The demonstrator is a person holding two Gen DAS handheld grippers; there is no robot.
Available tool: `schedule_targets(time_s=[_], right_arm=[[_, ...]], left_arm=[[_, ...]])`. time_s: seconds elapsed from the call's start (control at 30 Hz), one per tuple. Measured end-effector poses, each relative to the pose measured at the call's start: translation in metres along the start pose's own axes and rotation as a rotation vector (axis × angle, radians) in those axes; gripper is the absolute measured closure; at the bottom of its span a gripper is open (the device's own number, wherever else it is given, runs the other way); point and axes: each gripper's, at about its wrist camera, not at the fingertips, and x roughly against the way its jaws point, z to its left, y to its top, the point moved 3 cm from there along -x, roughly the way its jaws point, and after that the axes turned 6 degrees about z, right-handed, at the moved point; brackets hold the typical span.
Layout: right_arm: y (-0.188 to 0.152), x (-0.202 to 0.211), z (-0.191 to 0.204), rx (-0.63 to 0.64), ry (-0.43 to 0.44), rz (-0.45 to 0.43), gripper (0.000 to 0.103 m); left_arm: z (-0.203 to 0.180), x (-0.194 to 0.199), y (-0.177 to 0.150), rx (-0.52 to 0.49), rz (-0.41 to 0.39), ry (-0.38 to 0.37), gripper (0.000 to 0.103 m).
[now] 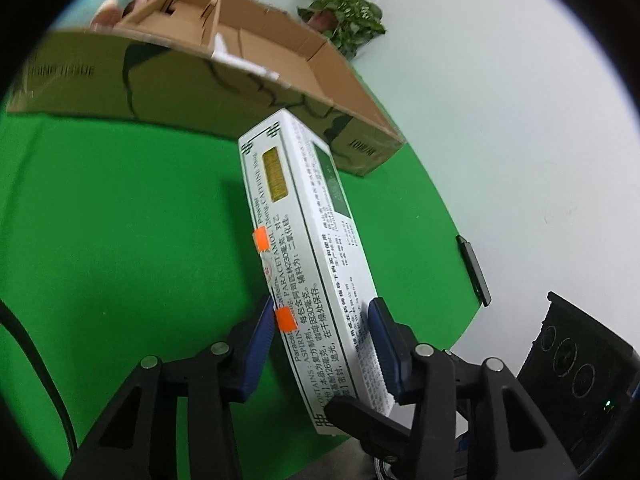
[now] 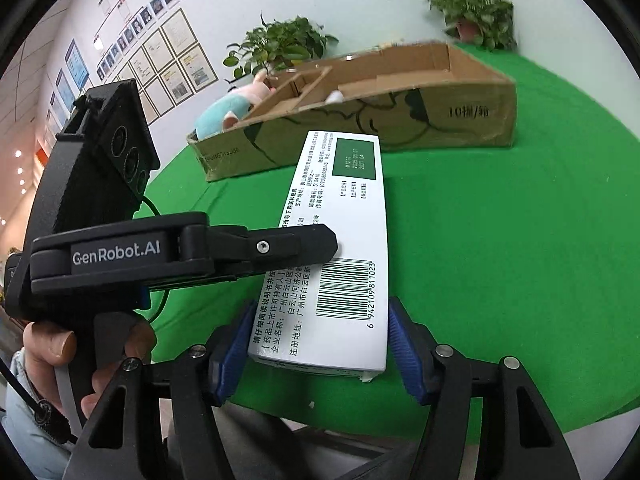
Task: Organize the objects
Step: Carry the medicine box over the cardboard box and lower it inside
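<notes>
Two hand-held grippers meet on one long white medicine box (image 2: pixel 340 248), and that is why it sits in mid-air instead of lying on the green table (image 2: pixel 500 260). My left hand-held gripper (image 1: pixel 320 344) is clenched on it: in the left wrist view the blue pads (image 1: pixel 258 344) press the box's two broad faces, with the box turned on edge and running away from me toward the cardboard carton (image 1: pixel 192 80). In the right wrist view the same left hand-held gripper (image 2: pixel 320 246) reaches in from the side, its black finger lying across the printed face just above the barcode.

My right hand-held gripper (image 2: pixel 320 340) straddles the near end of the box. Its blue pads (image 2: pixel 404 352) stand just beside the box's long edges, but I cannot tell whether they have closed on it or only bracket it, so I take the left grip as the one carrying the weight.

I judge this to be a hand-over or a re-grip: a box this long would swing if held at one end only, so the second hand steadies it before it goes to the carton, whose divided compartments (image 2: pixel 316 84) lie open ahead. A plush toy (image 2: pixel 228 114) already rests at the carton's far left end, and potted plants (image 2: pixel 280 46) stand behind it.
</notes>
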Motion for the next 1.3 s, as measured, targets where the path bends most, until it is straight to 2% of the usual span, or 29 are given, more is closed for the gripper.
schedule_targets(time_s=[0.3,0.43,0.63,0.8,0.97,1.03,1.1,1.2,1.3], right_arm=[[0.028,0.027,0.021,0.061,-0.049,-0.126,0.043],[0.049,0.046,0.029,0.081,-0.086,-0.192,0.044],[0.086,0.069,0.029,0.089,-0.124,-0.252,0.044],[0.128,0.085,0.025,0.097,-0.145,-0.299,0.044],[0.185,0.088,0.02,0.112,-0.139,-0.278,0.044],[0.213,0.085,0.017,0.133,-0.154,-0.249,0.044],[0.235,0.08,0.01,0.121,-0.133,-0.211,0.044],[0.267,0.065,-0.007,0.102,-0.109,-0.146,0.044],[0.284,0.047,-0.023,0.083,-0.109,-0.091,0.044]], left_arm=[[-0.043,0.046,0.023,-0.125,-0.114,0.038,0.06],[-0.063,0.059,0.039,-0.173,-0.154,0.021,0.06],[-0.086,0.066,0.076,-0.205,-0.181,-0.011,0.06],[-0.103,0.076,0.119,-0.241,-0.206,0.007,0.06],[-0.112,0.081,0.166,-0.247,-0.206,0.031,0.06],[-0.113,0.078,0.186,-0.237,-0.199,0.049,0.06],[-0.109,0.07,0.202,-0.214,-0.189,0.06,0.06],[-0.101,0.05,0.225,-0.18,-0.145,0.075,0.06],[-0.089,0.024,0.238,-0.15,-0.089,0.088,0.06]])
